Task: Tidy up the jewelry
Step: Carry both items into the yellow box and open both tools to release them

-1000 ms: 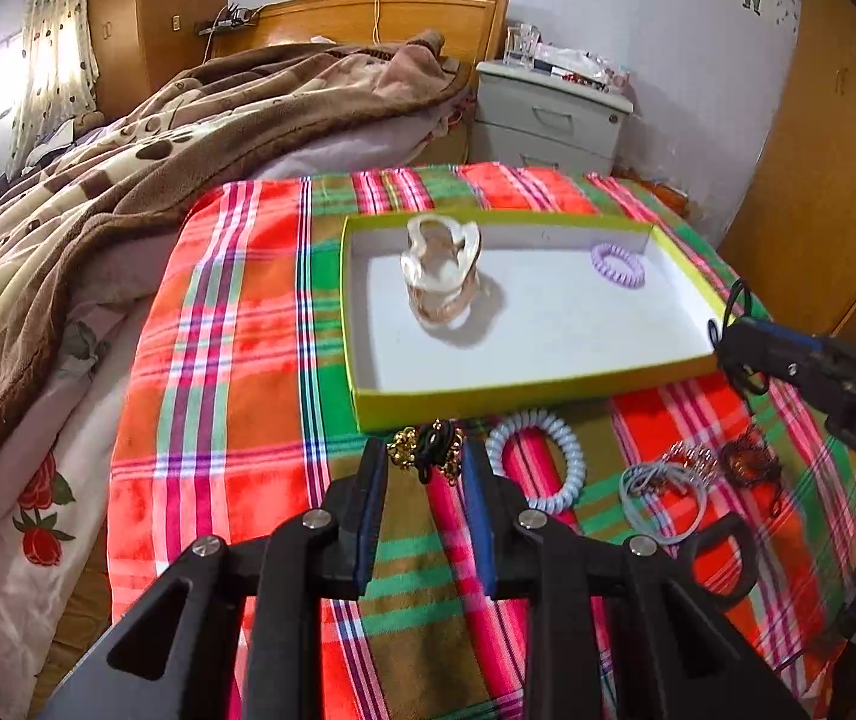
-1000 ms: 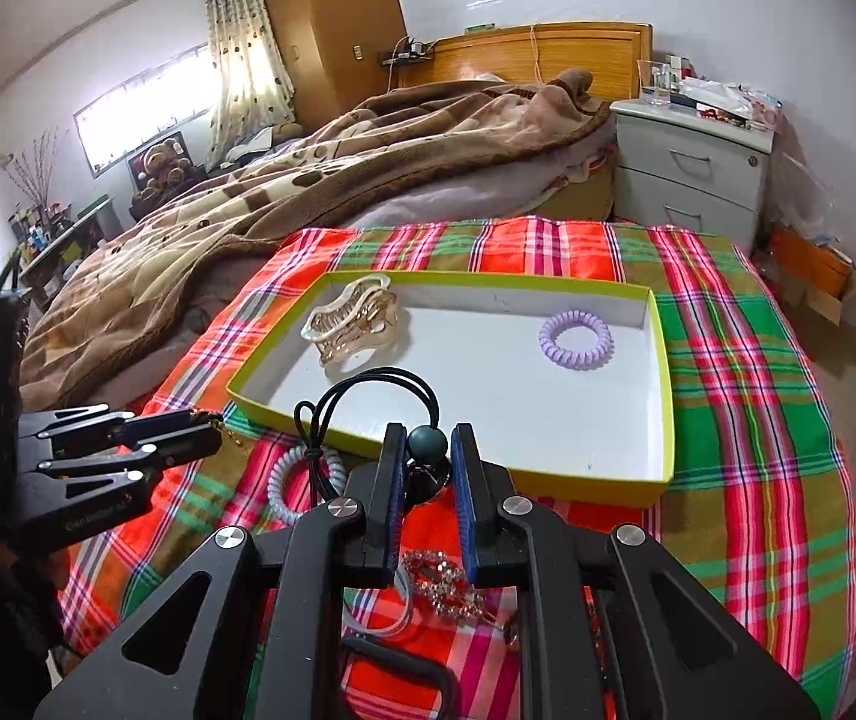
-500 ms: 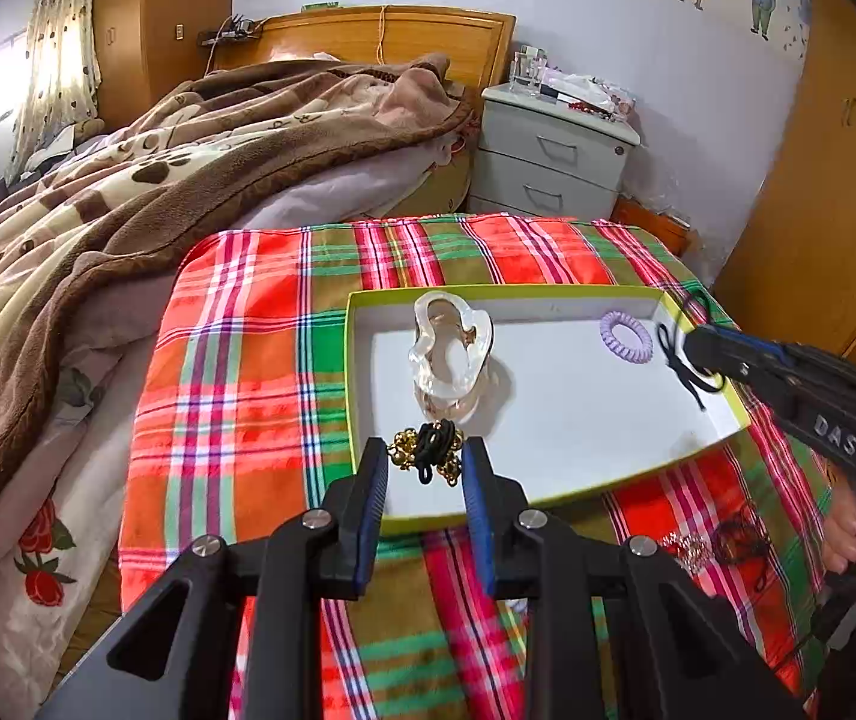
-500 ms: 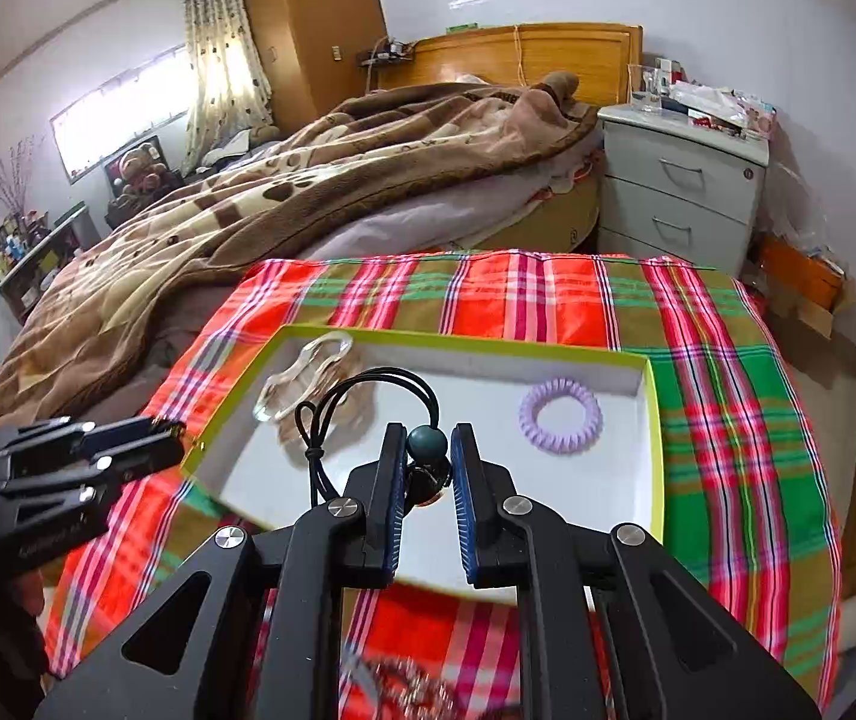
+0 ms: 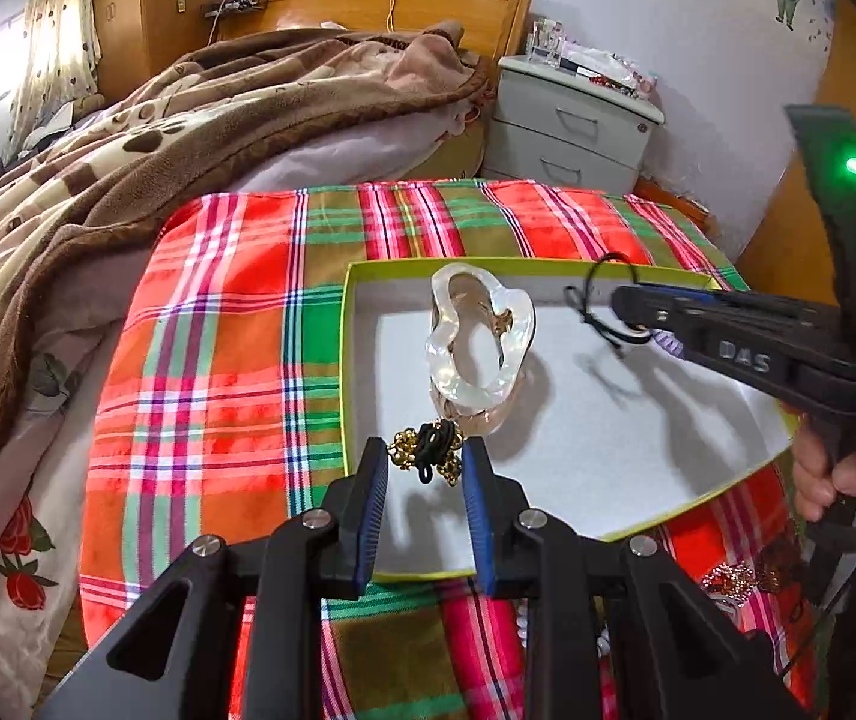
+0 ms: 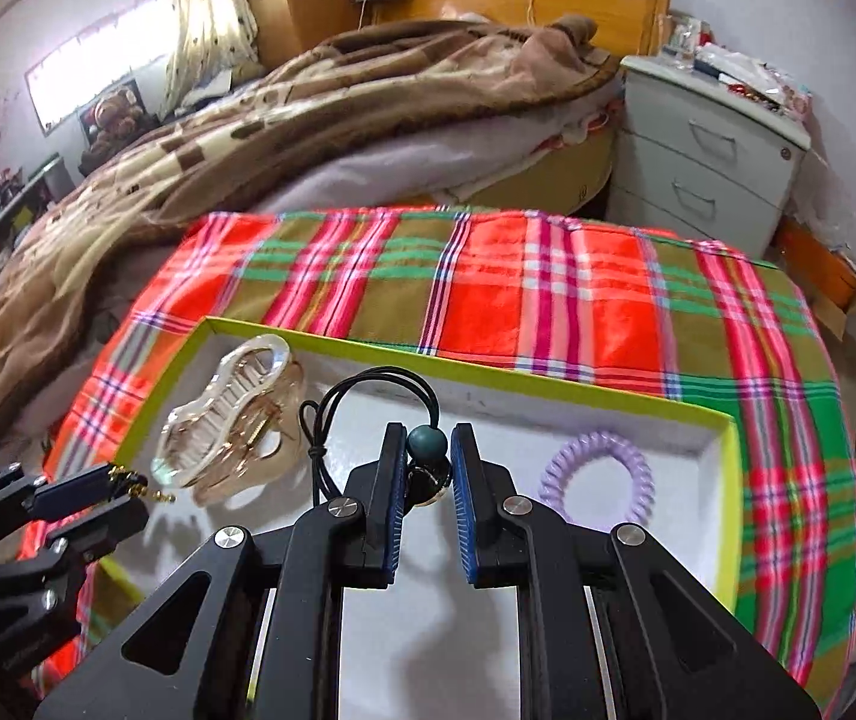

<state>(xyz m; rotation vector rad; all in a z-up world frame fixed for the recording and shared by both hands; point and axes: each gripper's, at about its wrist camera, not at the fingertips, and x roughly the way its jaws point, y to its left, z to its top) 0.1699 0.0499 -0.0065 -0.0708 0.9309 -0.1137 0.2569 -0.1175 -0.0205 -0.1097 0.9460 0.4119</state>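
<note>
A shallow white tray with a lime-green rim [image 5: 345, 360] [image 6: 726, 480] lies on a plaid cloth. My left gripper [image 5: 425, 465] is shut on a black hair tie with gold beads [image 5: 428, 450], held over the tray's near left part. Just beyond it in the tray lies a clear hair claw clip [image 5: 476, 336] [image 6: 230, 420]. My right gripper [image 6: 425, 456] is shut on a black elastic hair tie with a dark green bead [image 6: 426, 443], above the tray's middle. A lilac spiral hair tie [image 6: 596, 474] rests in the tray to its right.
The plaid cloth [image 5: 218, 330] covers a low surface beside a bed with a brown blanket [image 5: 158, 138]. A grey bedside cabinet [image 6: 710, 156] stands behind. More jewelry [image 5: 728, 579] lies on the cloth near the tray's front right corner. A hand [image 5: 836, 480] grips the right tool.
Both grippers carried their hair ties from the cloth in front of the tray to above the tray's inside. The loose items on the cloth dropped out of the lower edge of both views.
</note>
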